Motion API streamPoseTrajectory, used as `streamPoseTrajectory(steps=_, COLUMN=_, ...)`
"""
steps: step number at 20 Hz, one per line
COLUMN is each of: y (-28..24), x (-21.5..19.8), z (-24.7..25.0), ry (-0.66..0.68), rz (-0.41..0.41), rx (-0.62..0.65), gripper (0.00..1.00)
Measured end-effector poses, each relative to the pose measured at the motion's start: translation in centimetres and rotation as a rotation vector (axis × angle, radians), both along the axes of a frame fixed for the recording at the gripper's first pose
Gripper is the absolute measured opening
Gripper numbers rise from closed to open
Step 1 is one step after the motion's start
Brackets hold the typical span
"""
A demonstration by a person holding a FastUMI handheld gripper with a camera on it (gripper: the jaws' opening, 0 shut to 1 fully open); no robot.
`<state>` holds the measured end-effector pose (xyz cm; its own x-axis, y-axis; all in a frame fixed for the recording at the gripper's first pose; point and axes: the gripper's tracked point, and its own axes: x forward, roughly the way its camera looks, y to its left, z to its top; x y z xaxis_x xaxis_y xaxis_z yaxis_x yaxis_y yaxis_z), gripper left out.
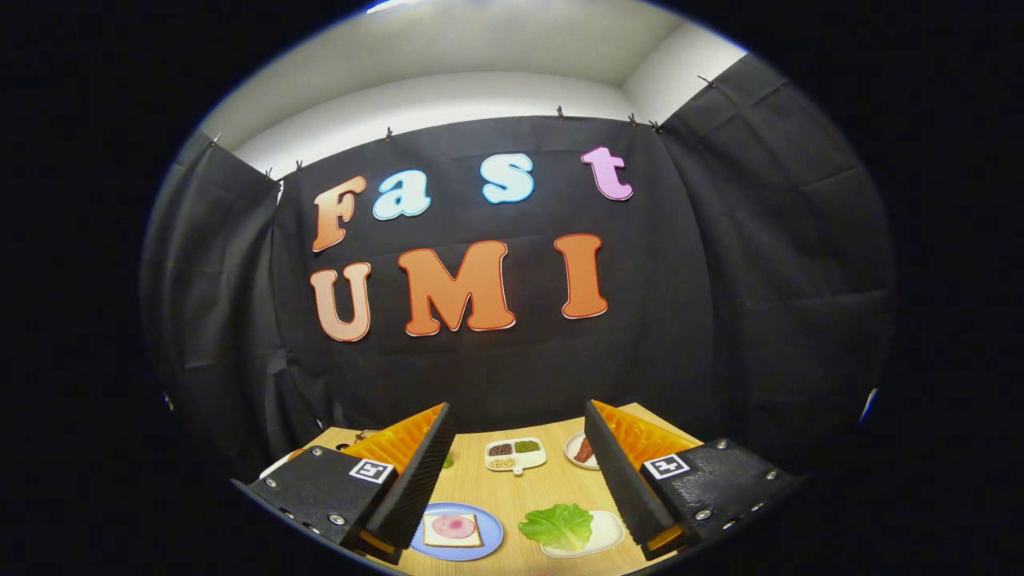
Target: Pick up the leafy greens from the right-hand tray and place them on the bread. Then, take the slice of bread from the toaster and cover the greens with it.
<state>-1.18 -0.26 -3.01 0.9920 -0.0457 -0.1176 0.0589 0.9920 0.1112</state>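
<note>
The gripper (516, 468) is held above the near end of a wooden table (512, 492) with its fingers spread wide; nothing is held between them

The leafy greens (558, 525) are seen lying on a pale oval tray (606, 534), between the fingers and nearer the right one. The leaf overhangs the tray's left rim. Just to its left, a blue plate (490, 538) carries the slice of bread (452, 530), on which a round pink slice of meat is laid. Beyond these, a divided white dish (516, 455) holding small portions and a small plate (578, 450) with a reddish item are set near the far edge of the table. The toaster cannot be identified at this moment

Handling is judged as follows:
- The greens are expected to be light, thin and limp, with a crinkled surface; drooping at the unsupported edges is to be expected when lifted
- A hold is best taken across the raised, ruffled centre or the thicker rib, where both pads can meet on folded material
- The flat outer margin should be avoided, since slipping or tearing is likely there
- Only light closing force should be needed
</note>
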Motion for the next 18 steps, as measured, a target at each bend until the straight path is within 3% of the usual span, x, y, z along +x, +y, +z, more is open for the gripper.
streamPoseTrajectory(steps=10, y=-0.4, x=1.5, z=-3.2, ry=0.053, rz=0.032, rx=-0.065, gripper=0.98)
streamPoseTrajectory(steps=18, y=-0.8, x=2.9, z=-9.8, ry=0.142, rz=0.052, rx=-0.098, gripper=0.98)
